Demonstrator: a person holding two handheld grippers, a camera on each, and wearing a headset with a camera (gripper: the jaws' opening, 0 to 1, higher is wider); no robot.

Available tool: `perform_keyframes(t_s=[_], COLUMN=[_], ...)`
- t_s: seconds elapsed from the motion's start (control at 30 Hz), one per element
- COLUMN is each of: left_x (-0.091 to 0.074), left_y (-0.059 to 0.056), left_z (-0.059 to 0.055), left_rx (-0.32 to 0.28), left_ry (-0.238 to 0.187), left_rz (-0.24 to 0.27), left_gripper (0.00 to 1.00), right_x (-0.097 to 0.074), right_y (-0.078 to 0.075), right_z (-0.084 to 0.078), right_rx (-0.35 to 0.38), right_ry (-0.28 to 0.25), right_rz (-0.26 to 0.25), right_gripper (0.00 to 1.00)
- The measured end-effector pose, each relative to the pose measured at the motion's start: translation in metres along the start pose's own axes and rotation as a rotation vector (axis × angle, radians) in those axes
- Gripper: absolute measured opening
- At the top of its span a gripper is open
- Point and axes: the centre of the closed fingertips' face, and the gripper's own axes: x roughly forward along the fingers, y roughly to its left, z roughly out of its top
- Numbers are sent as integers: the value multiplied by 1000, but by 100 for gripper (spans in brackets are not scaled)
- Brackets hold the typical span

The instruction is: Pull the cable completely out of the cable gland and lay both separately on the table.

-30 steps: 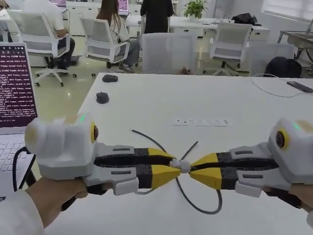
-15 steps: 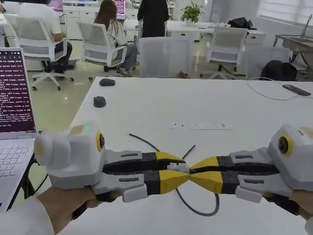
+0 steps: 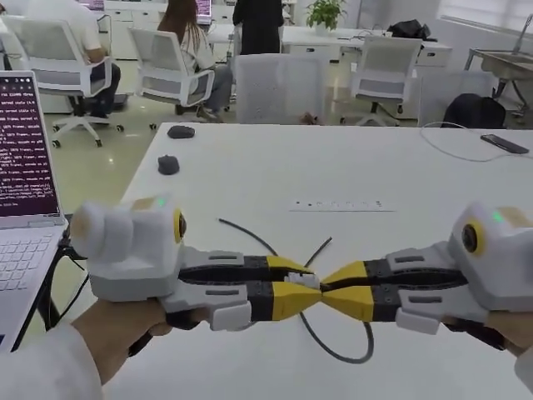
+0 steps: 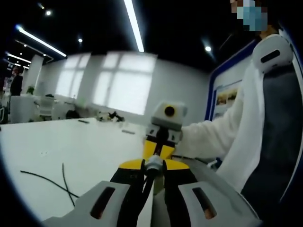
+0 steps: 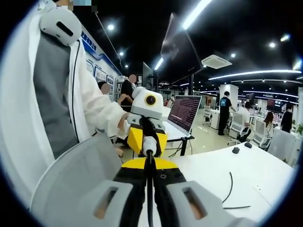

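We're looking at a white rectangular table [image 3: 400, 175]. An open laptop with a purple terminal screen [image 3: 25, 158] is sitting beside its left edge. A black computer mouse [image 3: 169, 165] and a second black mouse [image 3: 181, 132] are lying far left, and a black flat phone [image 3: 505, 144] far right. People are sitting on white office chairs [image 3: 166, 75] behind.

This is an open-plan office. A long white worktop [image 3: 400, 167] has a laptop [image 3: 25, 158] beside its left edge and a computer mouse [image 3: 168, 165] near that edge. Beyond its far edge, people [image 3: 187, 33] sit on white swivel chairs [image 3: 171, 71]. There is a potted plant [image 3: 325, 12], and strip lights [image 5: 203, 9] run overhead.
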Motion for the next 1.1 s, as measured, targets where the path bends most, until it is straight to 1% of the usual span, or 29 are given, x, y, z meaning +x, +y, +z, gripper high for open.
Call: perform_keyframes(t_s=[0.13,0.23,0.37,0.4,0.43,0.57,0.67,0.83,0.97,1.03,1.1], left_x=[-4,-9,-14,-15,-16,-19,-20,-21,-22,-22,-21], left_y=[3,7,9,10,11,13,14,15,15,15,14], left_z=[-8,-11,-10,-9,-8,-5,-4,-4,0,2,1], left_rx=[-4,-21,-28,-29,-31,-34,-39,-50,-64,-61,-64], left_ry=[13,1,-12,-15,-20,-34,-42,-49,-82,-89,-84], left_rz=[21,42,57,60,63,74,76,78,78,80,79], left_gripper=[15,15,15,15,15,15,15,15,15,15,16], right_x=[-1,-4,-9,-11,-12,-20,-27,-35,-43,-46,-47], right_y=[-1,-5,-8,-9,-10,-15,-17,-17,-18,-19,-19], right_z=[-13,-23,-37,-44,-46,-68,-81,-98,-109,-109,-107], right_rx=[-18,-24,-29,-31,-31,-22,-8,22,50,63,70], right_ry=[56,87,139,168,174,236,268,299,319,310,301], right_rz=[8,3,-6,-8,-8,-28,-43,-62,-85,-100,-109], right_gripper=[2,2,1,1,1,1,1,1,1,2,2])
